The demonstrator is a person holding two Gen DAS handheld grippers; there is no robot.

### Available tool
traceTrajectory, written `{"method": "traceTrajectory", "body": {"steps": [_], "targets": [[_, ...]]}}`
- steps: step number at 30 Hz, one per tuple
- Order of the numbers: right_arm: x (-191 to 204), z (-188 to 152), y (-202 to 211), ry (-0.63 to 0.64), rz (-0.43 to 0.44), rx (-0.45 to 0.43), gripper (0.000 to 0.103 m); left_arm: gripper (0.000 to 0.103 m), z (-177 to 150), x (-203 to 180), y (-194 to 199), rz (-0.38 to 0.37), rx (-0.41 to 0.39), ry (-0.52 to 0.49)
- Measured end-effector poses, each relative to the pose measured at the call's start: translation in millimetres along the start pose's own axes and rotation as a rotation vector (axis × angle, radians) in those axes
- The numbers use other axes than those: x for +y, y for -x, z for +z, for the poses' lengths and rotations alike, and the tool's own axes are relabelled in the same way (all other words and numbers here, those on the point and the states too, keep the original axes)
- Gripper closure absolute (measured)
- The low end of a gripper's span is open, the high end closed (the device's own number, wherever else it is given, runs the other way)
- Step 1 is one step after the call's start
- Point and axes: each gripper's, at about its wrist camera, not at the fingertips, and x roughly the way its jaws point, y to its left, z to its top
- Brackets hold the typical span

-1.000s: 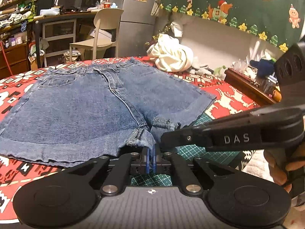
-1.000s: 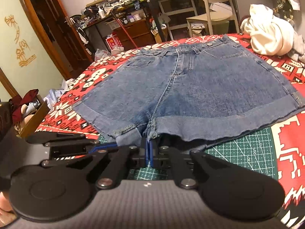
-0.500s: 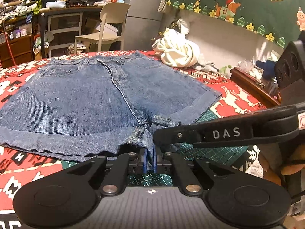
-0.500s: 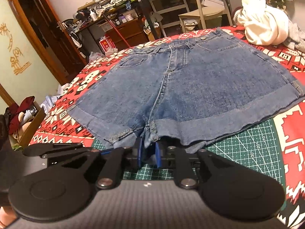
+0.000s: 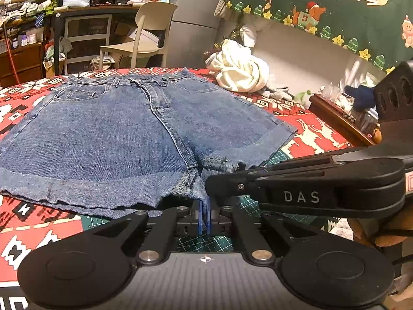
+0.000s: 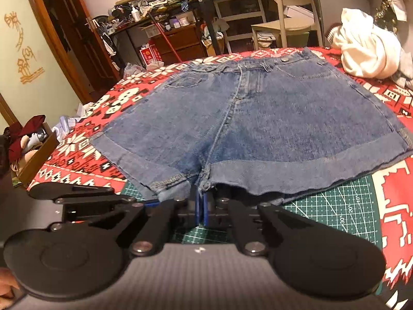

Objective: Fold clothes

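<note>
At the bottom centre of the left wrist view, the left tool (image 5: pixel 204 213) has its two blue fingers pressed almost together, pinching the denim at the crotch of a pair of denim shorts (image 5: pixel 124 139). Just right of it, the black body of the right tool (image 5: pixel 304 183), marked "DAS", reaches in from the right edge, with part of a hand (image 5: pixel 379 230) behind it at lower right.

In the right wrist view, the right tool (image 6: pixel 201 210) sits at bottom centre, its blue fingers closed to a narrow slit on the same crotch edge of the shorts (image 6: pixel 258 118). The left tool (image 6: pixel 85 196) shows as a black arm at lower left, just beside it.

Under both tools lies a green cutting mat (image 6: pixel 330 206) with white grid lines, on a tabletop covered by a red patterned cloth (image 6: pixel 82 160). The shorts lie flat and spread open across the cloth, cuffed leg hems nearest the cameras, waistband and buttons toward the far edge, filling the middle of both frames.

Beyond the shorts, a crumpled white garment (image 5: pixel 240 69) rests on the cloth at upper right of centre. Farther back stand a pale chair (image 5: pixel 147 31), a cluttered desk (image 6: pixel 180 2) and, in the left wrist view's upper right, a green Christmas hanging (image 5: pixel 322 2).
</note>
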Motion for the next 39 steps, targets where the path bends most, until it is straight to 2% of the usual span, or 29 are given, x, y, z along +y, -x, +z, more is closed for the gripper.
{"method": "traceTrajectory", "body": {"steps": [5, 13, 21, 25, 30, 37, 39], "targets": [[2.2, 1.8, 8.5, -0.019, 0.009, 0.000, 0.101, 0.101, -0.3, -7.5, 10.1, 0.011, -0.013, -0.036], [7.8, -2.9, 36.1, 0.000, 0.009, 0.031, 0.101, 0.101, -1.6, -22.9, 29.3, -0.015, 0.017, -0.076], [18.8, -25.8, 65.7, 0.039, 0.021, 0.081, 0.101, 0.101, -19.2, -40.3, 51.7, -0.042, 0.068, -0.106], [19.3, -37.1, 73.3, 0.042, 0.011, 0.081, 0.100, 0.100, -23.8, -40.7, 48.6, -0.038, 0.083, -0.104], [18.4, -44.9, 78.3, 0.028, 0.006, 0.069, 0.095, 0.099, -23.5, -39.0, 49.6, -0.029, 0.092, -0.077], [20.8, -45.5, 105.6, 0.027, 0.011, 0.030, 0.089, 0.090, -18.8, -46.2, 68.5, -0.051, 0.069, -0.085], [20.5, -43.5, 113.5, 0.023, 0.008, 0.009, 0.082, 0.086, -15.9, -47.7, 76.4, -0.056, 0.049, -0.088]]}}
